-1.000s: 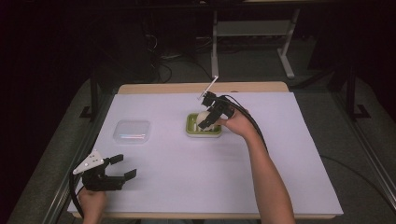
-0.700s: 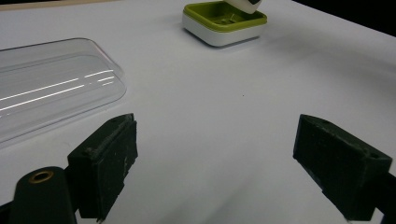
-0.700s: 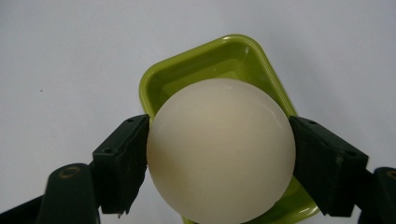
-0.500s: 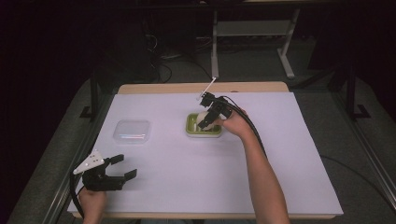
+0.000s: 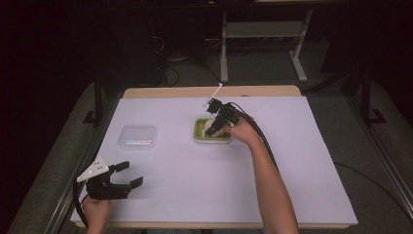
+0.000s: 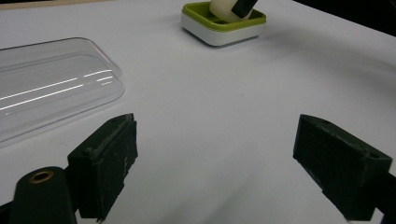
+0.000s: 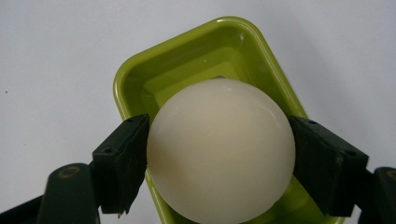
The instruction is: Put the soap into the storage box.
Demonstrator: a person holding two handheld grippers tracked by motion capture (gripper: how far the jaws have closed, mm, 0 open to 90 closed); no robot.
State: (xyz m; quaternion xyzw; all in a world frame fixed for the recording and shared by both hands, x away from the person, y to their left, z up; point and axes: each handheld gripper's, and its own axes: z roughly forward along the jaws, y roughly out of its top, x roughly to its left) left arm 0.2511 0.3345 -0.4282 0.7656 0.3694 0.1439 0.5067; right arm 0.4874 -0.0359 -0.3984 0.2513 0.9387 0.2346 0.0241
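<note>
A cream-white ball point(image 7: 220, 149) is clamped between the pads of my right gripper point(image 7: 219, 163), just above the inside of a small green tray point(image 7: 187, 60). In the high view the right gripper point(image 5: 216, 122) points down into that tray point(image 5: 199, 136) near the table's middle, and the ball point(image 5: 214, 125) shows pale at its tip. My left gripper point(image 5: 127, 177) rests at the near left corner, open with nothing between its fingers. From the left gripper view the green tray point(image 6: 219, 32) with the ball point(image 6: 224, 8) lies far ahead.
A clear plastic lid point(image 5: 138, 136) lies flat to the left of the tray, also seen as the clear lid point(image 6: 51, 88) close ahead of the left gripper. The white table cover point(image 5: 316, 161) spreads across the whole tabletop. A cable trails along the right forearm.
The right gripper with the ball has shifted only slightly over the tray. The left gripper has stayed where it was.
</note>
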